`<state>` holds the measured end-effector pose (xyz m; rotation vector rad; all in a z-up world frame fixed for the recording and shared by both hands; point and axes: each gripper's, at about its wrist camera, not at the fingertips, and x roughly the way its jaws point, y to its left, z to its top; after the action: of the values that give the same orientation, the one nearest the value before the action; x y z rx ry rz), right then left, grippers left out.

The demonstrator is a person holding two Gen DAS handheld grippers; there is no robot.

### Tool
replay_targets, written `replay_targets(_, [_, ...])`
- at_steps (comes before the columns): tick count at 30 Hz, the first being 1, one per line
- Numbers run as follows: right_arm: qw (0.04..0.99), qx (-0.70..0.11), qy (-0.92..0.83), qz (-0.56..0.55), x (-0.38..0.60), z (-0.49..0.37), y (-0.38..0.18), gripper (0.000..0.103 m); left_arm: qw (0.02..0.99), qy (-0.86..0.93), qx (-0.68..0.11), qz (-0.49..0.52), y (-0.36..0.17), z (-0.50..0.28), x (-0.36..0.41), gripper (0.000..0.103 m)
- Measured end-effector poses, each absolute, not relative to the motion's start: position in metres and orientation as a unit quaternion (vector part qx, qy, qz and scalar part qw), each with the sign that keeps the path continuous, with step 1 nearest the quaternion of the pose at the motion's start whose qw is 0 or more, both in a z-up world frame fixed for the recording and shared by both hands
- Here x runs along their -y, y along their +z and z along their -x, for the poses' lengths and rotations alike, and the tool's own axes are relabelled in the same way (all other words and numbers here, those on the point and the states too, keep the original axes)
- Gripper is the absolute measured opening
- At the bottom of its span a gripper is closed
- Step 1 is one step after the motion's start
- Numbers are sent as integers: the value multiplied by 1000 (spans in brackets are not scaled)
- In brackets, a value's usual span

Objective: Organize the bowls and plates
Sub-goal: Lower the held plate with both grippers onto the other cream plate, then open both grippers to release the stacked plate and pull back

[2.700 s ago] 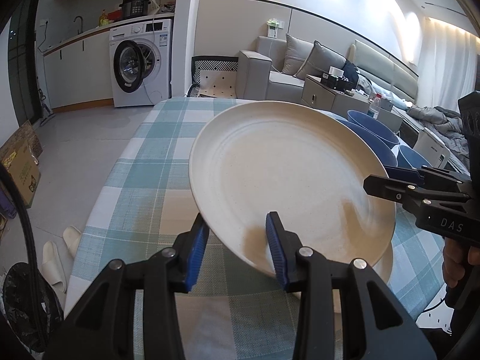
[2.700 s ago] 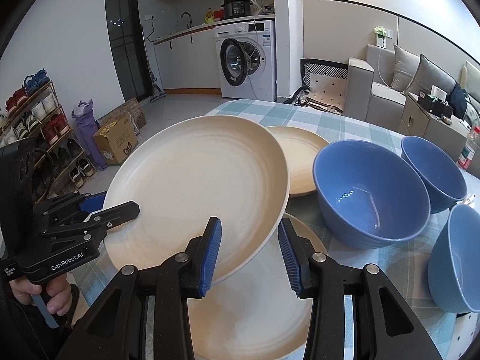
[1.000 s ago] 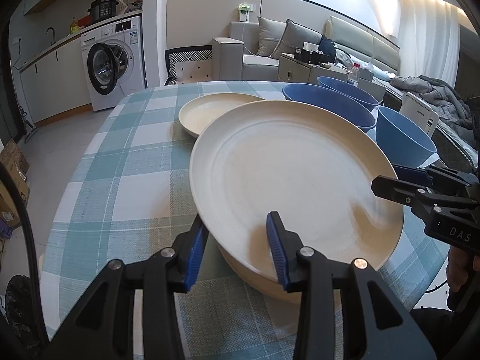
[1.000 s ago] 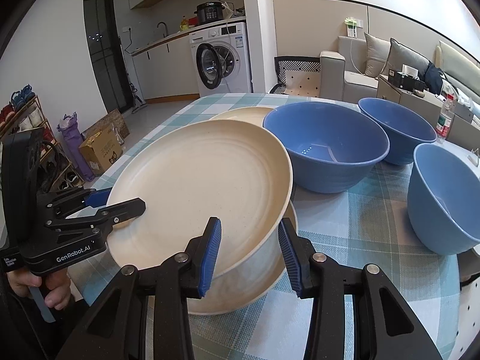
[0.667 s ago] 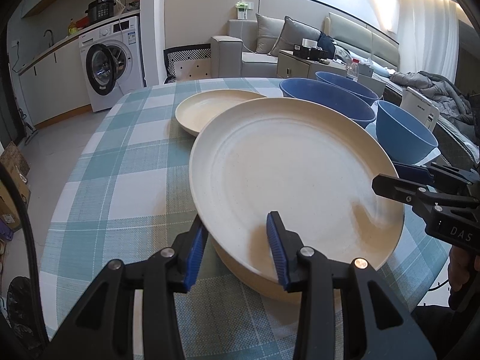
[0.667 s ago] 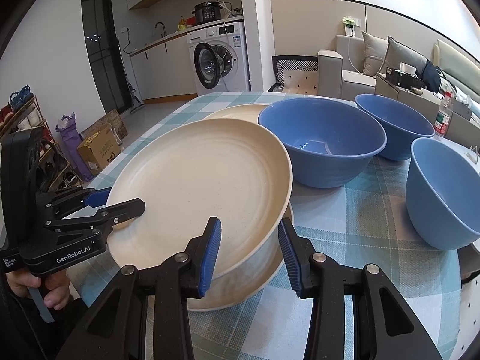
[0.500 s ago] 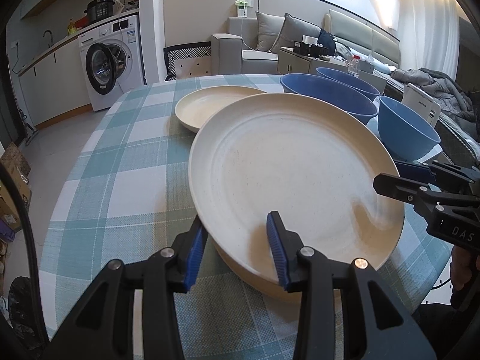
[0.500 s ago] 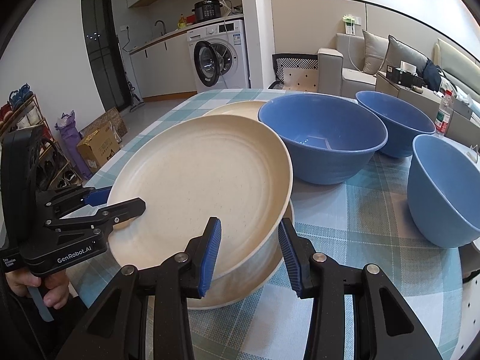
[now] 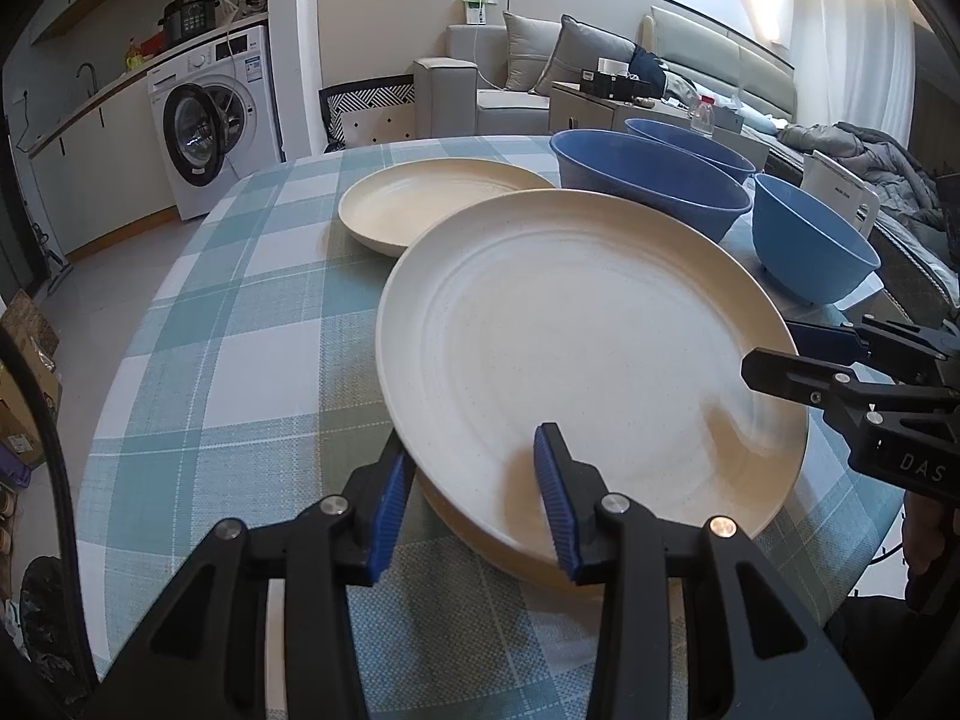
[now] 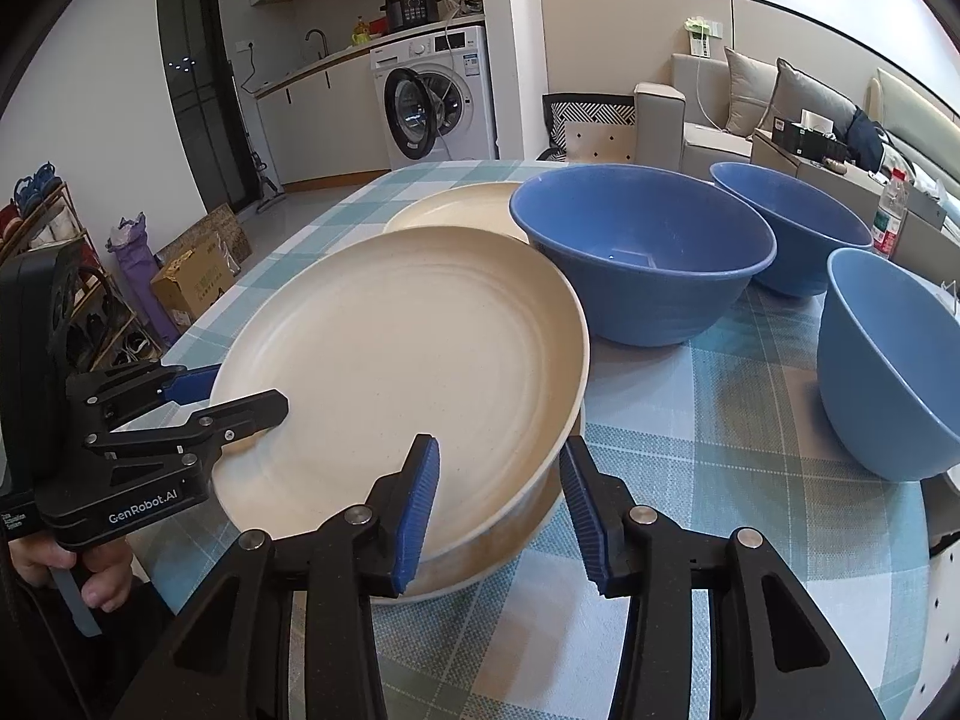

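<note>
A large cream plate (image 9: 576, 348) (image 10: 396, 360) lies stacked on a second cream plate (image 10: 510, 534), whose rim shows beneath it. My left gripper (image 9: 474, 498) is shut on the top plate's near-left rim, one pad above and one below. My right gripper (image 10: 498, 504) straddles the opposite rim; its jaws are opening, and the pads still look to touch the rim. A smaller cream plate (image 9: 432, 204) sits behind the stack. Three blue bowls stand to the right: a big bowl (image 10: 642, 264), a far bowl (image 10: 792, 222) and a near bowl (image 10: 888, 360).
The round table (image 9: 240, 324) has a teal checked cloth, and its edge runs close below both grippers. A washing machine (image 9: 210, 126), a sofa (image 9: 540, 66) and a shoe rack (image 10: 42, 228) stand around it. A hand (image 10: 90, 576) holds the left gripper's handle.
The top plate, held high and tilted before, has come down level onto the lower plate. The right gripper's pads stand slightly further apart than half a second ago.
</note>
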<state>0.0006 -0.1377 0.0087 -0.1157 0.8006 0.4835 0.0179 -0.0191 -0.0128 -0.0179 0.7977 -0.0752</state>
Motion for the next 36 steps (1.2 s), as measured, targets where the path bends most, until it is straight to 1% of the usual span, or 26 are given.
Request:
replay_targets(16, [885, -398, 233, 61, 137, -2, 2, 44, 916, -33, -399, -7, -16, -19, 23, 40])
replay_targets(22, [882, -403, 235, 62, 135, -4, -2, 47, 914, -33, -405, -20, -16, -19, 26, 43])
replay_targets(26, [880, -405, 238, 64, 134, -3, -3, 52, 913, -34, -407, -24, -16, -19, 26, 43])
replay_targets(28, [880, -405, 239, 65, 134, -3, -4, 53, 912, -34, -408, -25, -16, -19, 26, 45])
replay_targets(36, [876, -411, 241, 70, 132, -3, -8, 55, 908, -36, -415, -38, -17, -19, 30, 49])
